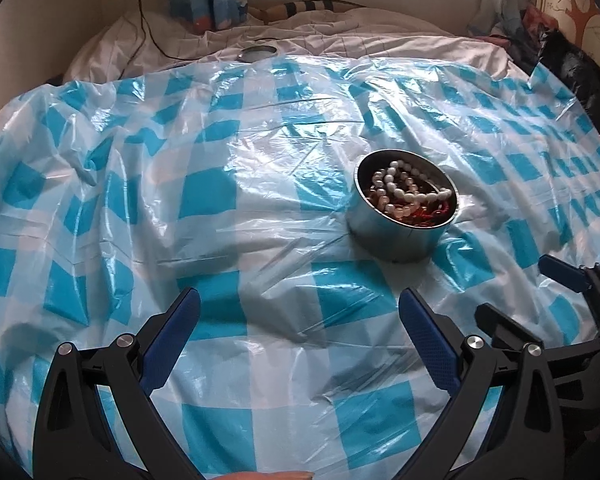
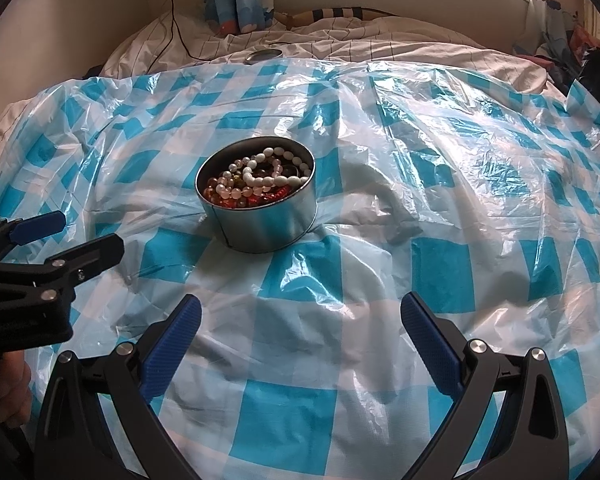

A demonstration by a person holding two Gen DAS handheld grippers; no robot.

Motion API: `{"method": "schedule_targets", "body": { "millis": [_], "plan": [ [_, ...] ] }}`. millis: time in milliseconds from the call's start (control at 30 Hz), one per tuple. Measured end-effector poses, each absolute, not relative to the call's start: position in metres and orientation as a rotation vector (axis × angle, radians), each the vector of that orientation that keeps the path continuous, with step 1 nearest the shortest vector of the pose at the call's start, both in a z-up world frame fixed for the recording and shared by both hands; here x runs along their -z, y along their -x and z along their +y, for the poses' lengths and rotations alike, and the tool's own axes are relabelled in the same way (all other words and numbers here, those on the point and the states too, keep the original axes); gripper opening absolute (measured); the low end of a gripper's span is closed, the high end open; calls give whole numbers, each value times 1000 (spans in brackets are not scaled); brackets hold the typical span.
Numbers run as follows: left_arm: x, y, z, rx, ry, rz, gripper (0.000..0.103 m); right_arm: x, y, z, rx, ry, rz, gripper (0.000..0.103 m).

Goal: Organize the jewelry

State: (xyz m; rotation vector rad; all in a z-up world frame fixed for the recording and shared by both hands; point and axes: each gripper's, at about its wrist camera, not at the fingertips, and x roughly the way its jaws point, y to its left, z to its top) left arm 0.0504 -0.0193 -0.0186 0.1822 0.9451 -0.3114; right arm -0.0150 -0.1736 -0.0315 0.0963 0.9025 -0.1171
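Plainly, both the left gripper (image 1: pixel 300 312) and right gripper (image 2: pixel 300 318) gape wide, holding nothing. A bead-filled tin (image 2: pixel 257 196) sits mid-sheet (image 2: pixel 440 272) on soft, slippery bedding; a clumsy nudge could tip it, and tangled strands (image 2: pixel 267 178) may snag.

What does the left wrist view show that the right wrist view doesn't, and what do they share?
Only the left wrist view shows the right gripper, at its right edge, and a fingertip at the bottom edge. Only the right wrist view shows the left gripper, at its left edge, the hand holding it, and the seam down the tin's wall. Both show the open round tin of beaded jewelry, the checked plastic sheet, the lid at the sheet's far edge, and both grippers open and empty.
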Motion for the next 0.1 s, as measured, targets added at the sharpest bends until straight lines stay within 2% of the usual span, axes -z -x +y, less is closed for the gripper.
{"method": "schedule_targets", "body": {
  "millis": [100],
  "plan": [
    [17, -49, -21, 306, -198, 933, 95, 31, 15, -176, 115, -97, 904, 96]
  ]
}}
